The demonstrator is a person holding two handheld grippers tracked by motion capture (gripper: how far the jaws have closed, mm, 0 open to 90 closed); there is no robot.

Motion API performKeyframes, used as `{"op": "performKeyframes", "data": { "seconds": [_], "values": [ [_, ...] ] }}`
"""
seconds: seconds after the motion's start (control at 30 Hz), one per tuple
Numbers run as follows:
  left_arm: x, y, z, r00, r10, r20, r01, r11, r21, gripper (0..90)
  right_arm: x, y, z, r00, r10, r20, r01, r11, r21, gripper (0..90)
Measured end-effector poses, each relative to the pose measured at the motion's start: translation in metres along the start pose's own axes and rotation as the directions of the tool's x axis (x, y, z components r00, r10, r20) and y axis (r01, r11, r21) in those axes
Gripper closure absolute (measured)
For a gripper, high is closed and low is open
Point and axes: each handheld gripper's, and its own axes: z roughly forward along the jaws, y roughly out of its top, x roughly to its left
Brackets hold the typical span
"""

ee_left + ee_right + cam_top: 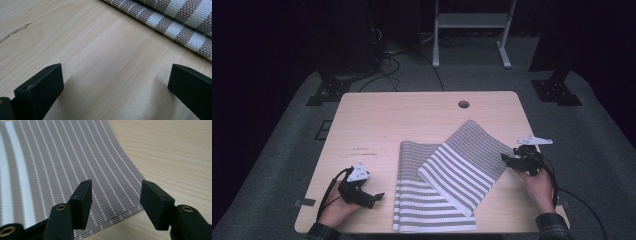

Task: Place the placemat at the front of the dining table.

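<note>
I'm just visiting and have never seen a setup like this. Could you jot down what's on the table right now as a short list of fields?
Surface: light wooden table with a round hole near its far edge
Item: striped woven mat, grey and white, one part folded over at a slant
Left gripper: jaws open over bare wood, beside the mat, apart from it
Right gripper: jaws open at the mat's right edge, nothing clamped
Who works: a person, one gripper in each hand

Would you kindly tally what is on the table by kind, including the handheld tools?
Striped woven mats: 2 (lower mat, upper mat lying askew across it)
Handheld grippers: 2 (left gripper, right gripper)
Total: 4
</note>
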Motion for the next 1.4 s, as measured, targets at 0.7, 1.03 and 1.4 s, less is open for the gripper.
{"op": "performKeyframes", "data": {
  "seconds": [0.7,1.03,1.4],
  "values": [
    [0.000,0.000,0.000,1.0000,0.004,0.001,-0.004,1.0000,0.002,0.0,-0.022,-0.008,0.026,0.9975,0.068,0.018,-0.069,0.9961,0.055,61.6],
    [0.000,0.000,0.000,1.0000,0.001,0.001,-0.001,1.0000,0.002,0.0,-0.015,0.002,0.023,1.0000,-0.004,0.005,0.004,0.9985,0.055,85.3],
    [0.000,0.000,0.000,1.0000,0.004,0.004,-0.004,1.0000,0.002,0.0,-0.027,0.032,0.032,0.9998,0.019,0.001,-0.019,0.9998,-0.001,85.6]
  ]
}}
